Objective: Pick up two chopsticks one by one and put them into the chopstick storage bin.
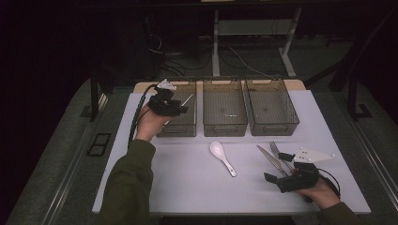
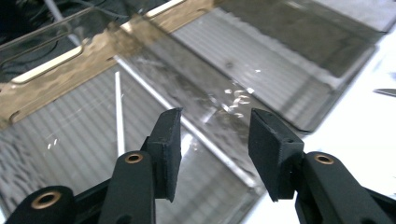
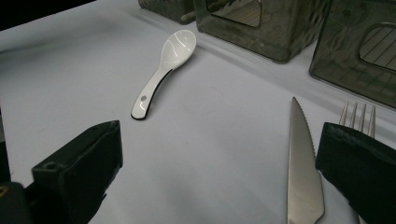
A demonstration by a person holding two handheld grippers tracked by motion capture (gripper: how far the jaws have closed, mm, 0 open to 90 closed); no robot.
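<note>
Three clear bins line the table's (image 1: 155, 187) far edge, and the left bin (image 1: 180, 129) holds a thin white stick (image 2: 119, 114) lying lengthwise. The left gripper (image 1: 174, 108) hovers above it with jaws apart and empty. Near the front right corner the right gripper (image 1: 278, 177), jaws wide, sits closest to the knife (image 3: 302, 168), whose blade points away toward the bins.

Thin white stick (image 2: 119, 114) lies flat in left bin (image 1: 184, 127).

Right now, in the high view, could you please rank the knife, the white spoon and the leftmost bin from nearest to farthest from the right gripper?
1. Knife: just above the right gripper, beside its jaws.
2. White spoon: mid-table, to the left.
3. Leftmost bin: back left, under the left gripper.
</note>
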